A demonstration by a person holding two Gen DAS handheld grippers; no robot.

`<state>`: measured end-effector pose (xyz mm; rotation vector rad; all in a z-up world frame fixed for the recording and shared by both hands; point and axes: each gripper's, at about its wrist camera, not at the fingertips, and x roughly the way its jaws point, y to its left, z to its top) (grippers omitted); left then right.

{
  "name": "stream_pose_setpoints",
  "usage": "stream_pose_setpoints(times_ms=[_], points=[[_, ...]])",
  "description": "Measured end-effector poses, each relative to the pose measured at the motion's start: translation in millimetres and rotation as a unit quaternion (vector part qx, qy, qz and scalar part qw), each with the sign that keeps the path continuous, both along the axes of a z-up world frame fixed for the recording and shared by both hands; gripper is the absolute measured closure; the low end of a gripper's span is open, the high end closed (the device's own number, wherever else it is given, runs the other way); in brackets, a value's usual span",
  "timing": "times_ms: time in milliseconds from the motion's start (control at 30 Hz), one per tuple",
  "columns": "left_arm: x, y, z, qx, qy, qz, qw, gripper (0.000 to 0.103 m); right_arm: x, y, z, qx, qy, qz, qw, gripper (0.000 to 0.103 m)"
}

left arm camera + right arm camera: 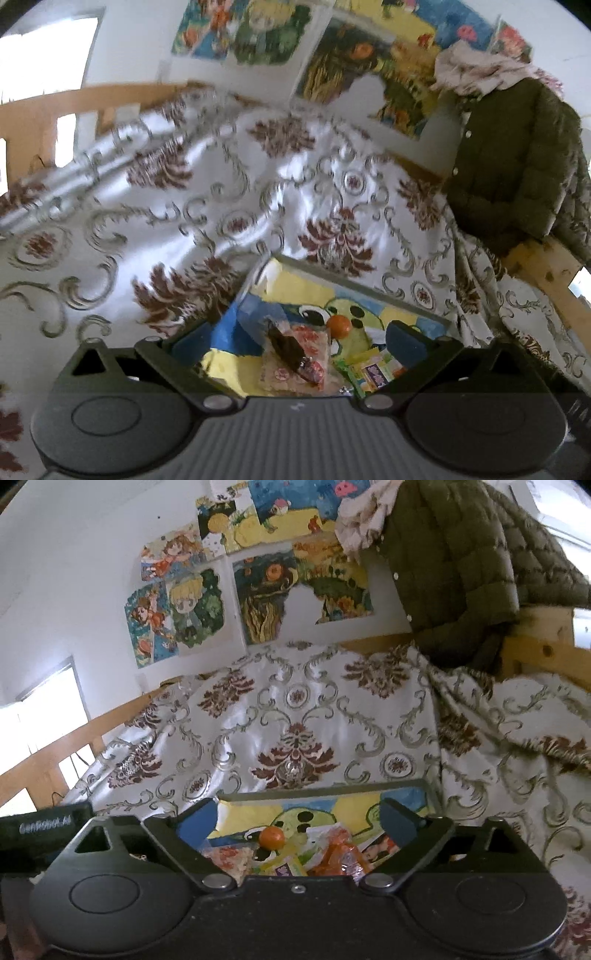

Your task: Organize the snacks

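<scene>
Now: left gripper (295,341) and right gripper (297,818) both gaping, grasping nothing | risk: 1 small round orange fruit (339,326) rolling off painted flat tray (369,284) if nudged | crinkly packets overlapping, prone to double-grab.

We see the left gripper (295,341) with its blue pads spread wide and nothing between them. Beyond the fingertips lies a tray (354,284) with a cartoon picture on its floor. On it, a dark wrapped snack (286,349) rests across a pale red-printed packet (295,365), a small orange (340,326) sits at 1 o'clock from them, and a green-and-yellow packet (373,371) lies at 3 o'clock. A floral cloth (221,206) spreads around the tray, and an olive quilted jacket (517,162) hangs at 2 o'clock.
</scene>
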<state>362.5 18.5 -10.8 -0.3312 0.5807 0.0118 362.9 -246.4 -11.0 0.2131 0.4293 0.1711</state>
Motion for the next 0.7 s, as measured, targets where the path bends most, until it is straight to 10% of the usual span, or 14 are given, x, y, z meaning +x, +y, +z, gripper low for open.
stream_pose_setpoints(times_ms=[700], points=[[-131.7, 6.2, 28.6, 0.072, -0.056, 0.034, 0.9953, 0.000, -110.5, -3.1, 37.2, 0.000, 0.002, -0.018, 1.000, 0.001]])
